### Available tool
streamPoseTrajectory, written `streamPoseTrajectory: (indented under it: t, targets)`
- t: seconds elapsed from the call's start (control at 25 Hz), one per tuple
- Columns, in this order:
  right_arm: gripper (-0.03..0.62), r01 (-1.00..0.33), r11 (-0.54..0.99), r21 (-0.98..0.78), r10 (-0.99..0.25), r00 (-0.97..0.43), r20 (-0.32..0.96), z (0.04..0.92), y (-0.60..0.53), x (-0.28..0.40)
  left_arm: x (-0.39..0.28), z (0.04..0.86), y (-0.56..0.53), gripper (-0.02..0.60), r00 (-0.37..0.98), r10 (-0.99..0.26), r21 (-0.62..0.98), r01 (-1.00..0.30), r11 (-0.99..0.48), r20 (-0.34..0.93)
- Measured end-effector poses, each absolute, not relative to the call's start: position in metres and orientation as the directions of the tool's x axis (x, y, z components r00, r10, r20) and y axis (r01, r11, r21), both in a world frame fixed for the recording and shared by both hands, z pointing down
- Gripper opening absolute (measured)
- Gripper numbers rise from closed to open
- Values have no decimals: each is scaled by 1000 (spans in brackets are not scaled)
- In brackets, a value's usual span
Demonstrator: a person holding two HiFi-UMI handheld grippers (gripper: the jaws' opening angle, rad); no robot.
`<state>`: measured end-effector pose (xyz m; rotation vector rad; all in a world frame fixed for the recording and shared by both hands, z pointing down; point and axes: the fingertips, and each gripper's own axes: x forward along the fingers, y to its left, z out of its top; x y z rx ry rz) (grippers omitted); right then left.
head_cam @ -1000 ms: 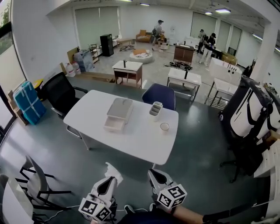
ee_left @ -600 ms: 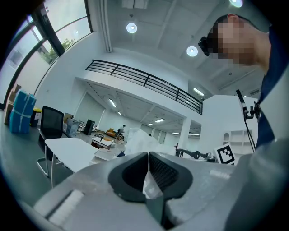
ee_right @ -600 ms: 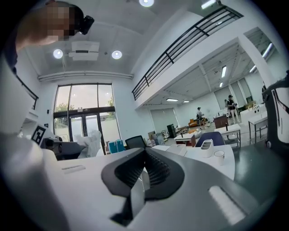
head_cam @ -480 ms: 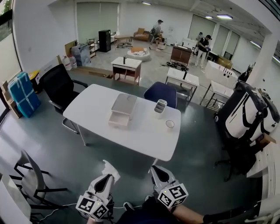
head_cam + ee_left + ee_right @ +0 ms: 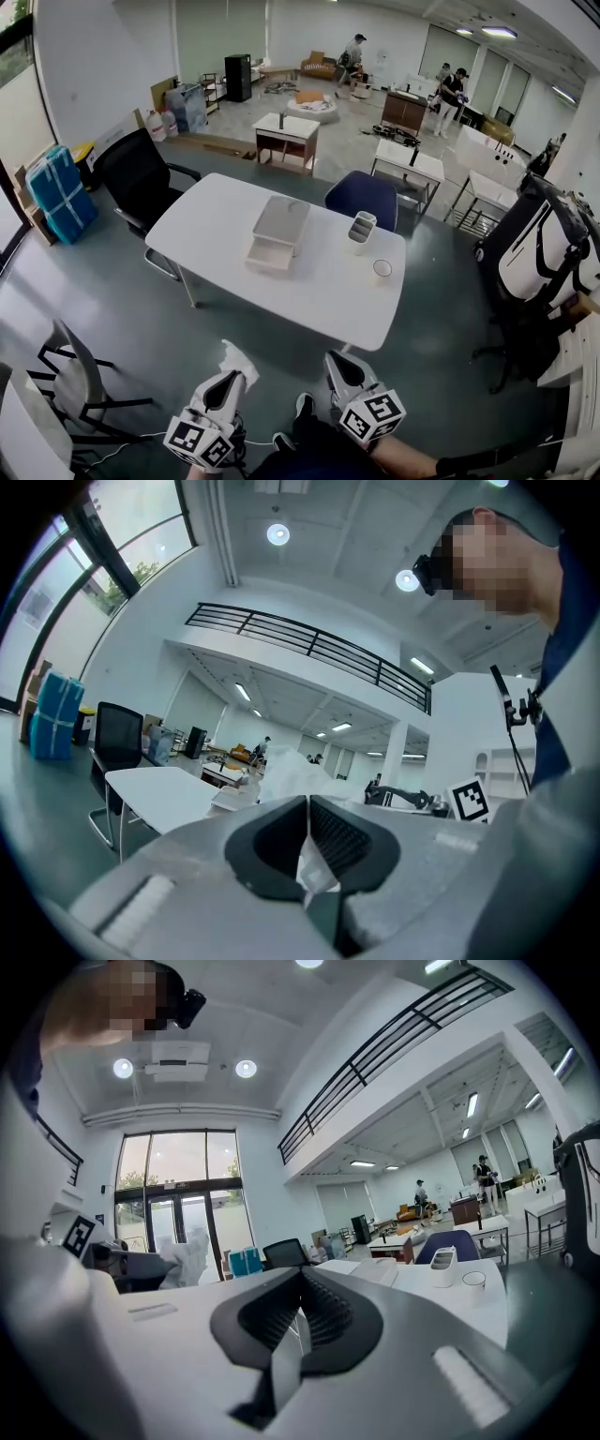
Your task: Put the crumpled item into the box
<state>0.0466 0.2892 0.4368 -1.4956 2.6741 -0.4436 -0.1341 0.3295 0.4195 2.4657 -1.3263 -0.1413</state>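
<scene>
While both grippers hang well short of the bench (image 5: 211, 220), L gripper (image 5: 232, 377) fingers clench the crumpled item (image 5: 236, 358); R gripper (image 5: 335, 364) fingers pressed together, empty; box (image 5: 281, 221) sits mid-bench.

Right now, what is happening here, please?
A person stands back from the table with a gripper in each hand. The left gripper is shut on a crumpled white item. The right gripper is shut and holds nothing. The box sits on the table, and the item is not yet in it.

wht crumpled item (image 5: 238, 358), flat wht box (image 5: 279, 228), well apart
</scene>
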Motion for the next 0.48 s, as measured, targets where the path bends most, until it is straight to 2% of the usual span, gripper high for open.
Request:
streamPoseTrajectory:
  t: [0.48]
  targets:
    - [2,-754,568,-330,-784,-617,59,437,167,36,-134,407,224,12,481,-871,282,-852,-440,95]
